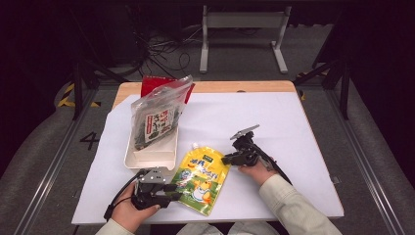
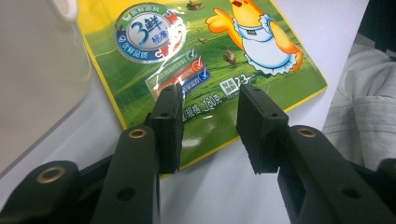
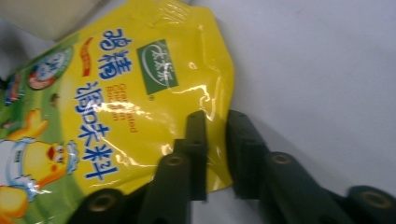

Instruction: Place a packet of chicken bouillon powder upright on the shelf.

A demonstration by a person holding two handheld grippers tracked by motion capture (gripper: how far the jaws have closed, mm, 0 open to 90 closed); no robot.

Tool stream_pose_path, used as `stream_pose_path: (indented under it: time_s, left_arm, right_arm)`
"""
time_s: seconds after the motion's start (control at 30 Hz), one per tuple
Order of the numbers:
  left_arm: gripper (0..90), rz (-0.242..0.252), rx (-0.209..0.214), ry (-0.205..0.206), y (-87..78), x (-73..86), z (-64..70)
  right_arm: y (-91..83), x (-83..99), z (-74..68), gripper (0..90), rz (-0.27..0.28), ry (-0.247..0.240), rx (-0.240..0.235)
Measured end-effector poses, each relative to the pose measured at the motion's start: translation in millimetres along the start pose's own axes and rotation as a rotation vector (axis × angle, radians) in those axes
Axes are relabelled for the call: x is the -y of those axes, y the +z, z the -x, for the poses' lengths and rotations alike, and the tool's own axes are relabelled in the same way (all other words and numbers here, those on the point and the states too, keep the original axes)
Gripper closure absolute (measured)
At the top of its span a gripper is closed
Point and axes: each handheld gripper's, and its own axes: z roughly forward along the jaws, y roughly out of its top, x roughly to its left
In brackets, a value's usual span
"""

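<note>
A yellow and green pouch [image 1: 201, 177] with a cartoon chick lies flat on the white sheet near the front. My left gripper [image 1: 176, 192] is at the pouch's lower left edge. In the left gripper view it [image 2: 210, 100] stands open, its jaws wide apart above the pouch [image 2: 196, 60] near its bottom edge. My right gripper [image 1: 226, 159] is at the upper right edge of the pouch. In the right gripper view its jaws [image 3: 217, 121] stand a narrow gap apart, straddling the side edge of the pouch [image 3: 140, 93].
A white tray [image 1: 147, 157] sits just left of the pouch's spout, and a clear bag of dark seaweed [image 1: 157, 116] leans in it. Behind them lies a red packet [image 1: 148, 84]. The white sheet [image 1: 274, 122] covers the wooden table.
</note>
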Motion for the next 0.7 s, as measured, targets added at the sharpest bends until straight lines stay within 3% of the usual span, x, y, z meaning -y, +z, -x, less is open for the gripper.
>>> stream_pose_path:
  time_s: [0.23,0.33,0.43,0.5,0.7]
  left_arm:
    - [60.5,0.000,0.005,-0.011,-0.6,-0.7,0.7]
    - [56.4,0.015,0.013,-0.023,-1.9,-1.9,1.8]
    - [51.6,0.017,0.016,-0.027,-1.8,-2.2,3.0]
    - [50.6,0.011,0.011,-0.016,-2.1,-2.9,4.8]
    - [48.2,0.045,0.003,0.005,-6.3,-6.0,7.6]
  right_arm:
    - [0.8,-0.1,-4.5,89.5,-0.002,-0.019,0.039]
    - [-1.0,-0.9,-8.0,89.8,-0.005,-0.046,0.066]
    - [-6.1,-1.7,-8.0,89.9,0.015,-0.060,0.063]
    - [-14.7,-2.7,-9.1,90.0,0.035,-0.067,0.049]
    - [-42.9,-6.5,-16.5,90.0,0.099,-0.117,0.084]
